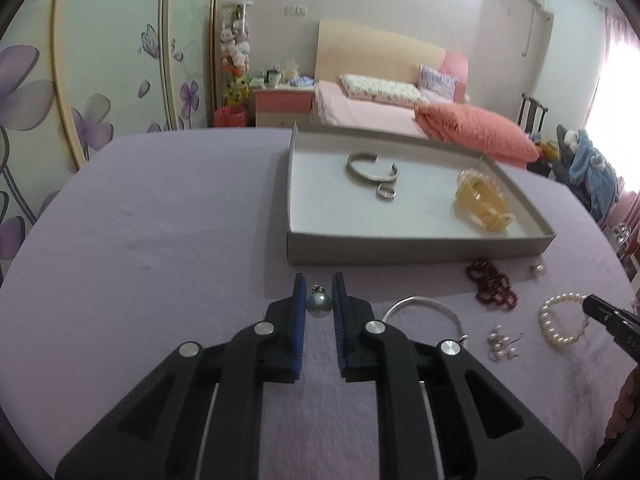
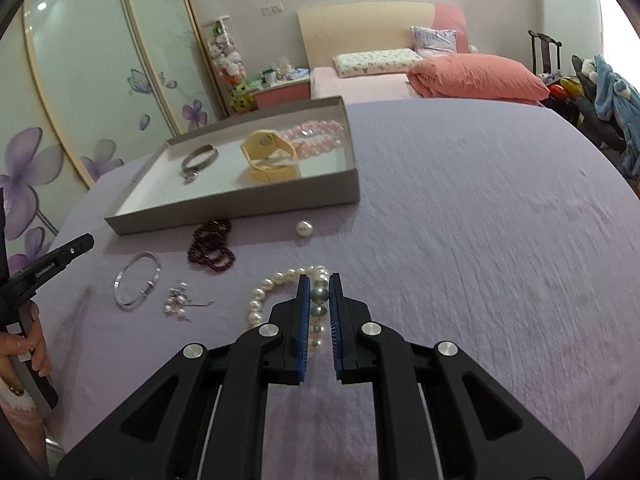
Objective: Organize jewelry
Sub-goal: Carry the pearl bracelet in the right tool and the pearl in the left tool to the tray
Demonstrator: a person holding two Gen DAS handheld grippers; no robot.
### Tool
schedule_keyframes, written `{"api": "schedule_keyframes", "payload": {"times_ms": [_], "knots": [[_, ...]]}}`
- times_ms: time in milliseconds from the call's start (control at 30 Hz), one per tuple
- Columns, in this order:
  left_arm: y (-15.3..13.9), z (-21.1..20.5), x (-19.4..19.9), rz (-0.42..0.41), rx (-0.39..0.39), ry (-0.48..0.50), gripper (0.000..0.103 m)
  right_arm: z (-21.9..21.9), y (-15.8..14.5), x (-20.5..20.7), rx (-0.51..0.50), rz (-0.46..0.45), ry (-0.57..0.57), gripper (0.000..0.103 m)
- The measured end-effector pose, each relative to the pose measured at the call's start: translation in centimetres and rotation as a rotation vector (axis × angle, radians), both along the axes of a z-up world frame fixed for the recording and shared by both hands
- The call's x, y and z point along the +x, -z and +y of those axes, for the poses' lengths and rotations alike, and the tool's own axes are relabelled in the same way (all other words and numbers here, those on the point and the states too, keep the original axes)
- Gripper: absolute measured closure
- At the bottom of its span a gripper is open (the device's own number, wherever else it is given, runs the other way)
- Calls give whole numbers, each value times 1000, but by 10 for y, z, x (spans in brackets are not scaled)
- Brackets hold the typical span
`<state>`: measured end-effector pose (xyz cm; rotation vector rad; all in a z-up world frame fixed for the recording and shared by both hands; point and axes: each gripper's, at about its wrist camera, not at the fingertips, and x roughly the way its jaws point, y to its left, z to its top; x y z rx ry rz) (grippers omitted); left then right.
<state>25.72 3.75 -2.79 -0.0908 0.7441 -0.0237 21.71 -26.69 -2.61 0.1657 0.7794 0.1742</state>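
two grippers are down on the lilac cloth, both working just in front of the grey tray. the left gripper has its blue pads set narrowly either side of a grey pearl pendant, which sits between the tips in front of the tray's near left corner; whether the pads actually press it, i cannot tell. the right gripper is almost closed around the pearl bracelet, well in front of the tray's near wall, with a run of beads between its pads.

inside the tray lie a silver cuff, a small ring touching it, a yellow bracelet, and pink beads at the far end in the right wrist view. just before the tray's near wall lie a dark red bead bracelet and a loose pearl. further out from the tray sit a silver bangle and a small heap of pearl earrings beside it.
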Motion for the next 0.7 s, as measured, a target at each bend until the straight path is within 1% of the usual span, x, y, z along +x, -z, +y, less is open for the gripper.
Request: {"api": "schedule_keyframes", "payload": {"times_ms": [200, 367, 700], "knots": [[-21, 0, -23, -80, -30, 5, 89, 4, -20, -7, 20, -79, -25, 93], [-33, -4, -39, -128, -46, 17, 89, 9, -32, -15, 26, -133, -45, 93], [-46, -7, -60, -187, -65, 18, 89, 17, -48, -31, 45, -215, -70, 93]]}}
